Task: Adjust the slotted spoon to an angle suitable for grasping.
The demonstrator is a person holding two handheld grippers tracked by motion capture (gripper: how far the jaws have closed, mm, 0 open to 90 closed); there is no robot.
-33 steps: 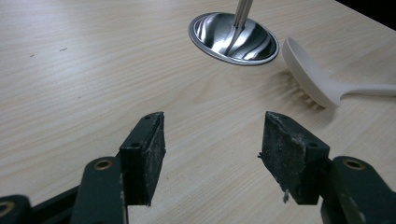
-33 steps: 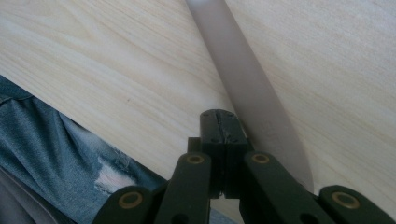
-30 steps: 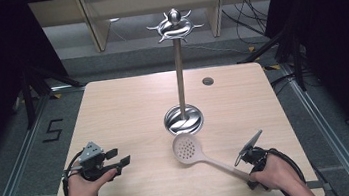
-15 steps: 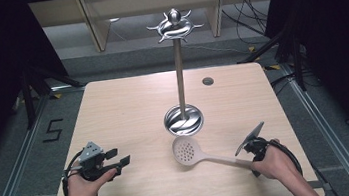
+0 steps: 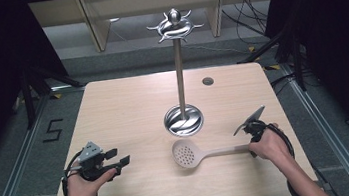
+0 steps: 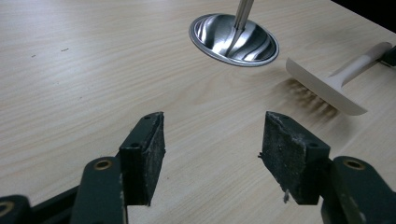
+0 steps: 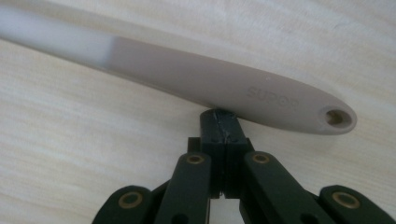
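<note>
Right gripper view: your right gripper (image 7: 219, 122) has its jaws pressed together pad to pad, with nothing between them; their tips meet the underside edge of the skimmer handle (image 7: 201, 81), close to its hanging hole.
Right gripper, high view: your right hand (image 5: 267, 143) holds it near the right edge of the table (image 5: 123, 109), toward the near right corner, at the handle's end.
Left gripper view: your left gripper (image 6: 212, 140) has its jaws spread wide and empty, with bare wood between the pads.
Left gripper, high view: your left hand (image 5: 84, 182) keeps it close to the near left corner, well apart from the skimmer.
Skimmer: the pale slotted skimmer (image 5: 204, 152) lies flat on the table, roughly midway along the near edge and a little in from it; the perforated head (image 5: 186, 155) points left and the handle runs right to your right gripper.
Stand base: the round steel base (image 5: 183, 119) sits near the table's centre, just beyond the skimmer head and apart from it.
Stand top: the upright pole (image 5: 179, 77) carries a ring of hooks (image 5: 175, 25), all bare.
Far side: a small dark round spot (image 5: 207, 81) lies near the far edge, right of the pole.
</note>
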